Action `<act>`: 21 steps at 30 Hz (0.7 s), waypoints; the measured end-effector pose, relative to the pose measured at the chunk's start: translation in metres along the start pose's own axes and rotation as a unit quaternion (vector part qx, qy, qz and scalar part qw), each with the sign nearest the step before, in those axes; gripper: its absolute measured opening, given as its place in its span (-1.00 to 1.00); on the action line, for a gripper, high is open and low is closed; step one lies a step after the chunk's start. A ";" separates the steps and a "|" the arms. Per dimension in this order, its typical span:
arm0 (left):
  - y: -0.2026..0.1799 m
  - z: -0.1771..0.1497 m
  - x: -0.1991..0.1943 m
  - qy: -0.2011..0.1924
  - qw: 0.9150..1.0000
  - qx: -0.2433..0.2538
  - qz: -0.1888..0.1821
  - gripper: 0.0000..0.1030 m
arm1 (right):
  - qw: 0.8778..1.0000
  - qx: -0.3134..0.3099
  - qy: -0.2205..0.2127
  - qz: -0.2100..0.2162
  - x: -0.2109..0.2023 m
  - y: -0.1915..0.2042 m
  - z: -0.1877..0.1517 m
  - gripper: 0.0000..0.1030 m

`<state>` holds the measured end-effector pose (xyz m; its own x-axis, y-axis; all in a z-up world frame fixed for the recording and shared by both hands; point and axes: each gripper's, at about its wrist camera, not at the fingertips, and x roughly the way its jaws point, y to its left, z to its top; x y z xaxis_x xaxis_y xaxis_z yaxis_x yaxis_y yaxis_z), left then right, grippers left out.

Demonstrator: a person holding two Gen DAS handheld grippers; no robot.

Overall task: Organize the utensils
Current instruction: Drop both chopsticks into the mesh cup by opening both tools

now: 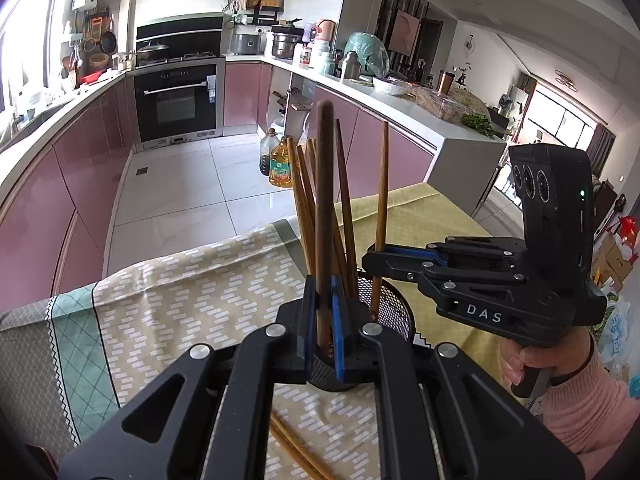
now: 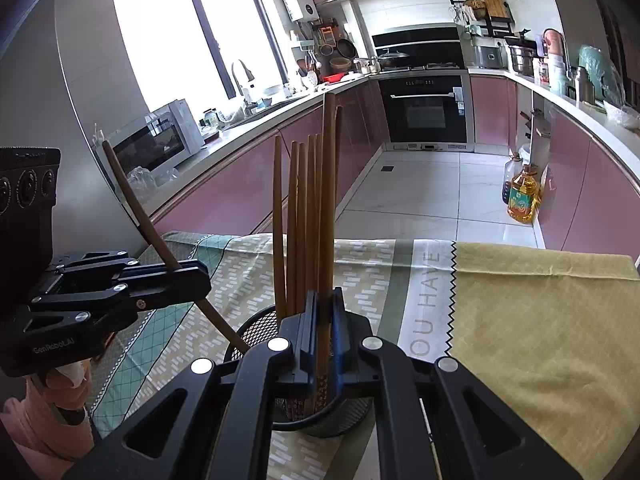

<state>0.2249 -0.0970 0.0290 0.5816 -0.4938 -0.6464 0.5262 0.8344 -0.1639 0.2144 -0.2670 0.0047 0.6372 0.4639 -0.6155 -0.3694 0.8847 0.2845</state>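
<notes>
A black mesh holder (image 1: 394, 312) stands on the table and holds several brown wooden chopsticks (image 1: 344, 208). My left gripper (image 1: 325, 332) is shut on one upright chopstick (image 1: 323, 200), its lower end over the holder. My right gripper (image 1: 378, 254) shows at the right, shut on another chopstick (image 1: 382, 184) that reaches down into the holder. In the right wrist view my right gripper (image 2: 325, 344) grips an upright chopstick (image 2: 328, 200) over the holder (image 2: 256, 332). My left gripper (image 2: 192, 280) holds a tilted chopstick (image 2: 136, 208) there.
The table has a patterned cloth (image 1: 180, 300) and a yellow cloth (image 2: 540, 312). Two loose chopsticks (image 1: 296, 448) lie on the cloth near me. Oil bottles (image 1: 280, 160) stand on the kitchen floor beyond the table's edge. Counters run along both sides.
</notes>
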 end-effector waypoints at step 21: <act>0.010 -0.008 0.014 -0.004 0.999 -0.031 0.016 -0.82 | 1.000 0.014 -0.028 -0.001 -0.006 -0.002 0.003 -0.72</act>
<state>0.2329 -0.0937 0.0123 0.6033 -0.4677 -0.6460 0.4671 0.8637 -0.1891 0.2131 -0.2716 0.0097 0.6750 0.4630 -0.5744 -0.3487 0.8863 0.3047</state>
